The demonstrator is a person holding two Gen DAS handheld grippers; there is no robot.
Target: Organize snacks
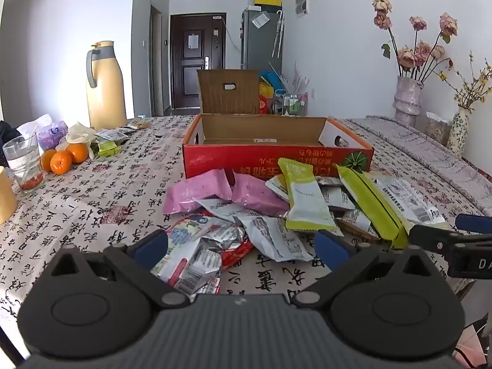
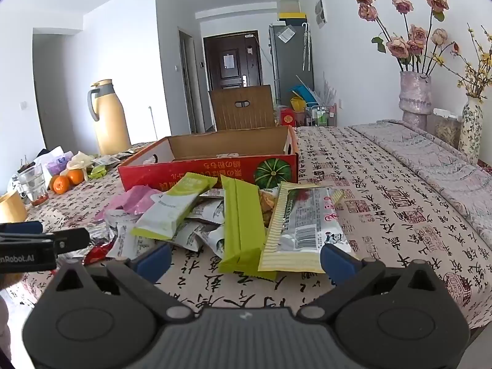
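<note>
Snack packets heaped on the calligraphy-print tablecloth [image 1: 92,190] before an open red cardboard box [image 1: 276,160].

The box stands empty behind the pile of pink, green and silver snack packets [image 1: 261,212], touching its far edge. The left gripper [image 1: 241,246] hangs spread wide over the pile's near side, gripping nothing; the right gripper [image 2: 244,259] is likewise fully released, its blue fingertips [image 2: 336,263] straddling the green and striped packets without a grip.
</note>
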